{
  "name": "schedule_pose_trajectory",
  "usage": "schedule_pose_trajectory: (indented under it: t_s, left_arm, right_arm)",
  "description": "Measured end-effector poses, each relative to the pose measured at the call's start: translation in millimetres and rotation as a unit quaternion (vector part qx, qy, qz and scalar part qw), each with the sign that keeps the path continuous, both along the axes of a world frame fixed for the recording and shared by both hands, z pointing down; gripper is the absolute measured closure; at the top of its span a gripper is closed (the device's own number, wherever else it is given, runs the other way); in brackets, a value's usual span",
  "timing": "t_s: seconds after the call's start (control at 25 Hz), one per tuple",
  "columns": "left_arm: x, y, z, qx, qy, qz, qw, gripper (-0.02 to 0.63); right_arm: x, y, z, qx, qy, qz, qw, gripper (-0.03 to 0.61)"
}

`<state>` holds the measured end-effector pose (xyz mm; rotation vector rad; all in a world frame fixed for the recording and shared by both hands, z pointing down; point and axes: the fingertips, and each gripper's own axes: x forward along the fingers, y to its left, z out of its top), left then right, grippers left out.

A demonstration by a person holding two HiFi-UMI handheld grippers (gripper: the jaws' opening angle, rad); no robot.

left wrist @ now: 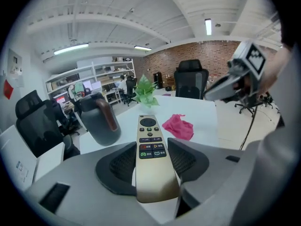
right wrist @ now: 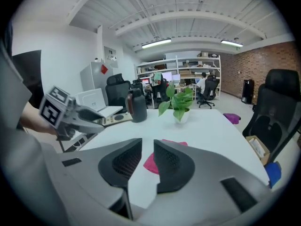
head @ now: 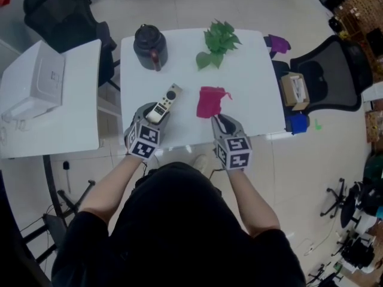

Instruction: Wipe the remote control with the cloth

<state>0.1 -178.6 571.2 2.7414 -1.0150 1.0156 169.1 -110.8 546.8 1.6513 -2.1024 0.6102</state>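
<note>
A pale remote control (head: 164, 104) with dark buttons is raised off the white table (head: 254, 76) at its front left. My left gripper (head: 157, 113) is shut on the remote's near end. In the left gripper view the remote (left wrist: 150, 145) lies lengthwise between the two pads, buttons up. A crumpled pink cloth (head: 210, 101) lies on the table to the remote's right. My right gripper (head: 219, 122) hovers just in front of the cloth. Its jaws (right wrist: 147, 141) stand a narrow gap apart with nothing between them, and the cloth (right wrist: 150, 164) shows beyond.
A dark jug (head: 149, 45) and a green plant (head: 217, 40) stand at the table's far side. A purple item (head: 277, 42) hangs at the far right corner. An office chair (head: 335, 70) with a box (head: 294, 88) sits right. A white side table (head: 60, 118) stands left.
</note>
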Motion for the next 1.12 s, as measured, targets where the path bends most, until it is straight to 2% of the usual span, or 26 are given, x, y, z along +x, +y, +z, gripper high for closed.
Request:
schedule_pose_trajectory:
  t_s: [0.12, 0.36, 0.56, 0.72, 0.84, 0.92, 1.04, 1.12]
  left_arm:
    - [-2.6, 13.1, -32.4, 0.023, 0.011, 0.019, 0.9995, 0.400]
    - [-7.6, 34.2, -88.7, 0.064, 0.024, 0.040, 0.9969, 0.400]
    - [-16.3, 43.2, -117.0, 0.084, 0.030, 0.039, 0.9953, 0.400]
    - [-21.5, 44.8, -127.1, 0.092, 0.031, 0.036, 0.9947, 0.400]
    - [-22.2, 43.4, -129.6, 0.096, 0.032, 0.030, 0.9944, 0.400]
    - [-21.4, 42.5, -130.6, 0.098, 0.033, 0.028, 0.9942, 0.400]
    - [-21.3, 41.1, -132.5, 0.102, 0.034, 0.025, 0.9938, 0.400]
    - [-20.2, 40.4, -134.5, 0.107, 0.033, 0.025, 0.9934, 0.400]
  right_arm:
    - [10.3, -30.6, 42.6, -0.045, 0.027, -0.001, 0.999, 0.380]
    - [7.2, -79.4, 108.6, -0.134, 0.083, -0.038, 0.987, 0.279]
    - [25.1, -90.1, 144.1, -0.200, 0.127, -0.034, 0.971, 0.279]
    - [25.4, -85.8, 157.8, -0.230, 0.112, -0.037, 0.966, 0.279]
    - [29.3, -84.9, 160.1, -0.230, 0.106, -0.034, 0.967, 0.283]
    - [33.7, -84.7, 158.7, -0.227, 0.116, -0.033, 0.966, 0.311]
    - [31.4, -76.1, 159.5, -0.240, 0.117, -0.038, 0.963, 0.418]
    - [30.5, -64.8, 161.6, -0.261, 0.111, -0.040, 0.958, 0.461]
